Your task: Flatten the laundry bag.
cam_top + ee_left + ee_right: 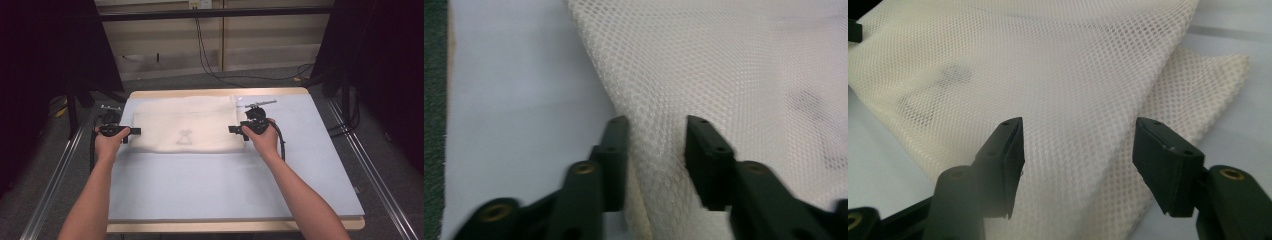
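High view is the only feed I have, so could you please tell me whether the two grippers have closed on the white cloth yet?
Observer: Not yet. In the left gripper view the left gripper is open, its jaws straddling a raised fold of the white mesh cloth near its edge.
Operator: Thank you. And the right one?
Observer: The right gripper is open too, jaws set wide with the cloth between them.
Operator: Is the cloth a single layer on that side?
Observer: No. The right gripper view shows an upper layer lying over a lower one, whose corner sticks out onto the blue table cover.
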A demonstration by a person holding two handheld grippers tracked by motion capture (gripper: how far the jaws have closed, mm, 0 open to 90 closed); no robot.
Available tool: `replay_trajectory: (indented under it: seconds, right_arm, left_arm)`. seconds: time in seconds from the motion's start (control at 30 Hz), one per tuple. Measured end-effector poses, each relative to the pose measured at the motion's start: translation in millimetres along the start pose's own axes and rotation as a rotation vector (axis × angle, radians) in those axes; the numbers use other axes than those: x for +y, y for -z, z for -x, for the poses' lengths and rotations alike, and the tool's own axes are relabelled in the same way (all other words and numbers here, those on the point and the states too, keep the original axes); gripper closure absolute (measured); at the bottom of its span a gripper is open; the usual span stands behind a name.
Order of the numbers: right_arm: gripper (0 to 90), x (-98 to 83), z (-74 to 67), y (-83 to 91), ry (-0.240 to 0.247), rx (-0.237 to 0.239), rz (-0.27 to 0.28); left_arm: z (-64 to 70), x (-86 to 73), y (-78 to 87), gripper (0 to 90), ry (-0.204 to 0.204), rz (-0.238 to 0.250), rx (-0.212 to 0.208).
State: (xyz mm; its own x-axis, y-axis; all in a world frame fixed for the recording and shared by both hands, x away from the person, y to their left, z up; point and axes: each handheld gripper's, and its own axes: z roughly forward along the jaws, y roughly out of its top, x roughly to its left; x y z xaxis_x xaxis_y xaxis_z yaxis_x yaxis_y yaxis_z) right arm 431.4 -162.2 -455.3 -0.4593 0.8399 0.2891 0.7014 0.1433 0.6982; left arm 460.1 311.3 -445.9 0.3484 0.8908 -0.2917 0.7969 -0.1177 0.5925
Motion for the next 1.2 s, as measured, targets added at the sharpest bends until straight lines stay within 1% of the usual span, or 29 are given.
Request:
replay_trajectory:
  seconds: [0.03, 0.07, 0.1, 0.13, 0.17, 0.2, 0.23, 0.27, 0.3, 0.33, 0.37, 0.43, 0.47, 0.5, 0.57, 0.6, 0.63, 0.67, 0.7, 0.73, 0.77, 0.8, 0.83, 0.87, 0.9, 0.93, 1.0, 1.03, 1.2]
  right_arm:
    - [45.5, 1.1, 0.7, -2.5, -0.004, 0.002, -0.013]
    - [51.1, 2.0, 1.8, -6.4, -0.011, 0.012, -0.018]
    - [65.3, 2.6, 1.7, -8.1, -0.013, 0.032, -0.022]
    - [65.3, 2.6, 1.7, -8.1, -0.013, 0.032, -0.022]
    - [70.0, 2.5, 2.1, -7.6, -0.013, 0.037, -0.03]
    - [77.8, 2.0, 3.1, -6.6, -0.021, 0.061, -0.037]
    - [80.2, 1.5, 3.9, -3.5, -0.018, 0.082, -0.015]
    - [81.6, 1.4, 3.5, 1.1, -0.002, 0.082, 0.012]
    - [82.2, 1.6, 2.7, 5.1, 0.011, 0.094, 0.026]
    - [82.9, 1.7, 1.2, 9.6, 0.022, 0.108, 0.037]
    - [83.2, 1.4, -0.8, 13.8, 0.047, 0.113, 0.06]
    - [83.2, -0.5, -6.9, 21.9, 0.092, 0.125, 0.085]
    - [83.5, -2.0, -10.4, 25.3, 0.125, 0.128, 0.098]
    - [83.6, -4.0, -13.6, 28.0, 0.161, 0.14, 0.094]
    - [83.9, -10.0, -22.1, 33.1, 0.23, 0.156, 0.084]
    - [84.0, -14.1, -27.0, 35.7, 0.256, 0.172, 0.084]
    - [84.1, -19.1, -31.6, 37.8, 0.279, 0.197, 0.078]
    - [84.1, -24.7, -36.5, 39.7, 0.31, 0.207, 0.068]
    - [84.1, -31.0, -41.0, 41.1, 0.342, 0.213, 0.066]
    - [84.1, -37.6, -44.4, 42.2, 0.369, 0.229, 0.052]
    - [84.1, -43.9, -46.7, 42.6, 0.387, 0.238, 0.036]
    - [84.1, -50.1, -47.5, 43.4, 0.396, 0.243, 0.024]
    - [84.1, -61.7, -46.2, 44.4, 0.389, 0.263, 0.014]
    - [84.1, -61.7, -46.2, 44.4, 0.389, 0.263, 0.014]
    - [84.1, -65.6, -45.8, 45.1, 0.382, 0.262, 0.007]
    - [84.1, -71.6, -44.5, 46.1, 0.376, 0.266, 0.001]
    - [84.2, -79.5, -43.7, 47.8, 0.383, 0.267, -0.018]
    - [84.1, -82.8, -43.2, 48.5, 0.381, 0.269, -0.026]
    - [84.1, -93.2, -40.8, 52.5, 0.348, 0.273, -0.044]
  left_arm:
    - [1.4, -0.1, -0.3, 71.5, -0.002, 0.001, -0.019]
    - [2.5, -0.3, 0.4, 79.3, -0.002, -0.004, -0.027]
    - [4.8, -0.5, 0.4, 82.3, 0.001, -0.002, -0.028]
    - [6.7, -0.7, 1.0, 82.3, 0.003, -0.004, -0.04]
    - [7.5, -0.9, 3.3, 83.6, -0.02, -0.011, -0.039]
    - [9.6, -1.1, 5.9, 84.3, -0.031, -0.006, -0.034]
    - [12.2, -1.2, 8.9, 84.5, -0.03, 0.008, -0.038]
    - [15.2, -1.5, 12.1, 84.6, -0.044, 0.014, -0.048]
    - [18.3, -2.0, 15.3, 84.6, -0.077, 0.015, -0.046]
    - [23.3, -3.0, 17.4, 84.7, -0.092, 0.021, -0.045]
    - [28.7, -4.5, 19.2, 84.7, -0.105, 0.029, -0.047]
    - [39.6, -8.0, 23.3, 84.8, -0.17, 0.019, -0.029]
    - [45.8, -10.4, 23.6, 84.8, -0.185, 0.021, -0.031]
    - [51.2, -13.1, 24.1, 84.9, -0.2, 0.021, -0.035]
    - [59.3, -19.4, 24.8, 85.0, -0.226, 0.03, -0.029]
    - [61.3, -23.4, 24.2, 85.2, -0.218, 0.022, -0.045]
    - [63.8, -27.9, 22.6, 85.2, -0.215, 0.019, -0.036]
    - [64.6, -32.0, 21.2, 85.2, -0.23, 0.002, -0.029]
    - [65.5, -36.3, 19.1, 85.3, -0.22, -0.004, -0.039]
    - [65.1, -40.3, 18.0, 85.4, -0.221, -0.008, -0.044]
    - [65.5, -44.4, 16.8, 85.4, -0.219, -0.013, -0.045]
    - [66.0, -48.4, 15.5, 85.4, -0.206, -0.017, -0.046]
    - [63.5, -54.7, 15.6, 85.5, -0.201, -0.021, -0.049]
    - [63.5, -54.7, 15.6, 85.5, -0.201, -0.021, -0.049]
    - [63.2, -59.5, 15.8, 85.5, -0.198, -0.02, -0.048]
    - [62.9, -63.1, 16.4, 85.5, -0.184, -0.014, -0.049]
    - [59.8, -68.9, 19.2, 85.5, -0.182, -0.026, -0.05]
    - [59.1, -72.1, 19.6, 85.5, -0.172, -0.024, -0.053]
    - [55.2, -85.5, 20.8, 85.5, -0.152, -0.007, -0.048]
